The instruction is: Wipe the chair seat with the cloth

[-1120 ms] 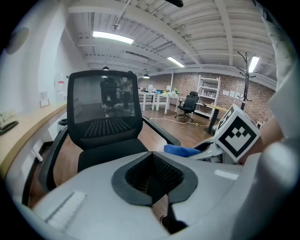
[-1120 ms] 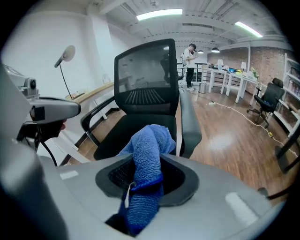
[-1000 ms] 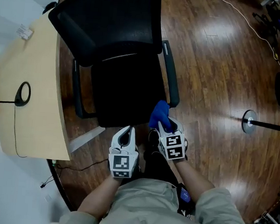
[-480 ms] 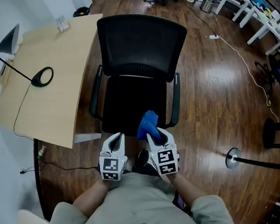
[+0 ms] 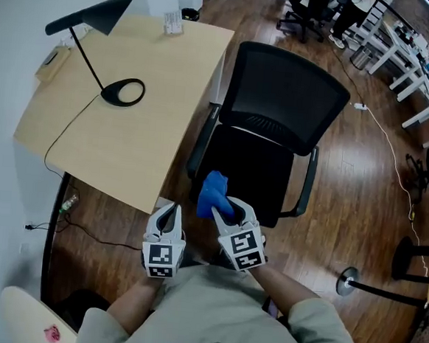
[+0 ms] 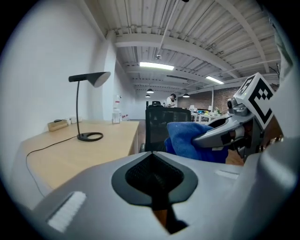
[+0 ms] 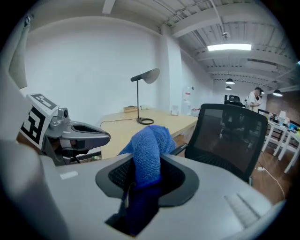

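Head view | wood floor [image 5: 359, 215], desk [image 5: 128, 142], chair seat [image 5: 253, 170] | right gripper [image 5: 225, 207] fingers pinch cloth [image 5: 212, 188] | left gripper [image 5: 170, 209] fingers pressed together

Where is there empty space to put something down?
The desk is mostly bare from the lamp base to its near edge. The black chair seat is bare too. It's crowded only along the desk's far edge, where small items sit.

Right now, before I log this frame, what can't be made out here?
- Chair seat, near corner: head view, behind the cloth and right gripper.
- Chair base: head view, under the seat.
- Seat dirt: too dark, every view.
- Small items at the desk far edge: head view, too small.
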A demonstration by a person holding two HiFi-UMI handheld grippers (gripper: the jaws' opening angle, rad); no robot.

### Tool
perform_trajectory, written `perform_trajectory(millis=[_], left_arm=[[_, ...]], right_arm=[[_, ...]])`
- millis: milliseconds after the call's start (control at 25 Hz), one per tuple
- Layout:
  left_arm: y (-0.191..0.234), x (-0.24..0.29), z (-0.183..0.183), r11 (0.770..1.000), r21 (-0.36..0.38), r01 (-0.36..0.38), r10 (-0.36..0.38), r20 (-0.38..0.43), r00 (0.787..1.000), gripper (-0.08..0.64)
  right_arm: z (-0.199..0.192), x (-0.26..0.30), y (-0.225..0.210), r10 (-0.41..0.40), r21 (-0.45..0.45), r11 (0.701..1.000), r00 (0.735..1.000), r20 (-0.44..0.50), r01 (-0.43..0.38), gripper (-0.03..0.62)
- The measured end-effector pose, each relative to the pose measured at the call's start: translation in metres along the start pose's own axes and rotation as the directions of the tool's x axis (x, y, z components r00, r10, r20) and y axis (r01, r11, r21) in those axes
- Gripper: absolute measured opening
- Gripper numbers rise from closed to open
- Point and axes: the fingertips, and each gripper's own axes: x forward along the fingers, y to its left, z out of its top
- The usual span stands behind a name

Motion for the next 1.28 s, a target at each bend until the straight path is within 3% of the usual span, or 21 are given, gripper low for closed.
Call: perform_trajectory(millis=[240,520,920,1280], left_arm=[[0.094,-0.039,-0.021,0.994,-0.061,-0.095,0.095,-0.004,0.995,0.006],[0.183,-0.073,-0.043,0.979,-0.102,-0.177,0.176,-0.023,0.984,0.005],[0.247,-0.083,-0.037,0.965,-0.119,-0.234,0.234,-0.022,0.972,0.005],[0.261,-0.082,-0.044,0.965,-0.125,-0.232,0.228,-0.04,0.973,0.005]], right_arm=[[0.032,0.077,0.098,0.134,-0.057,0.989,0.99,-0.03,-0.136,0.121],[0.057,0.168,0.166,0.186,-0.037,0.981,0.98,-0.075,-0.189,0.121],[0.052,0.253,0.182,0.173,-0.017,0.984,0.966,-0.194,-0.18,0.123],[0.025,0.291,0.187,0.156,-0.023,0.985,0.948,-0.276,-0.169,0.126]])
